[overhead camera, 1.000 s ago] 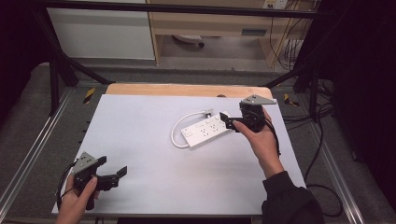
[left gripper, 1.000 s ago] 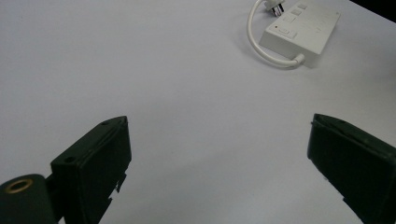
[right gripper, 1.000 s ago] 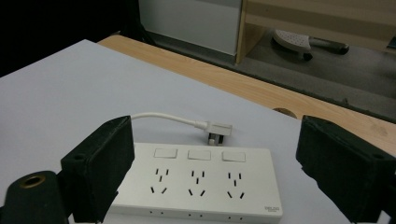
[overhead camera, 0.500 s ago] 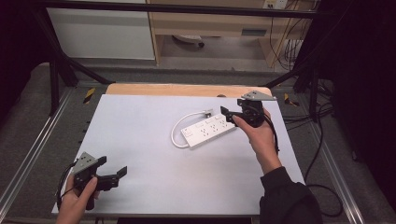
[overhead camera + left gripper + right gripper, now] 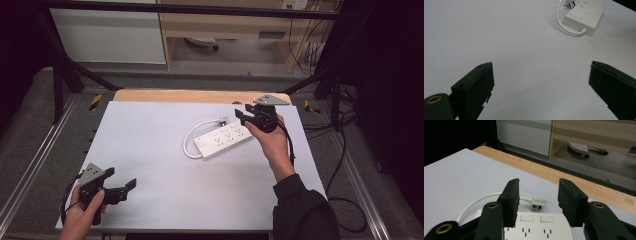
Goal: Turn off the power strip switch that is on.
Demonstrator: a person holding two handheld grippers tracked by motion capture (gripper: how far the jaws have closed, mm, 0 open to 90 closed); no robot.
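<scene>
The white power strip lies right of centre in the high view, its plug beyond it; the right gripper hovers at its far end — jaws just closing, nothing clamped; the left gripper, lower left, gapes wide.

The high view looks down from above the near side of the flat white table. Each tool's camera sits low and close to it. All three see the white plastic power strip.
</scene>
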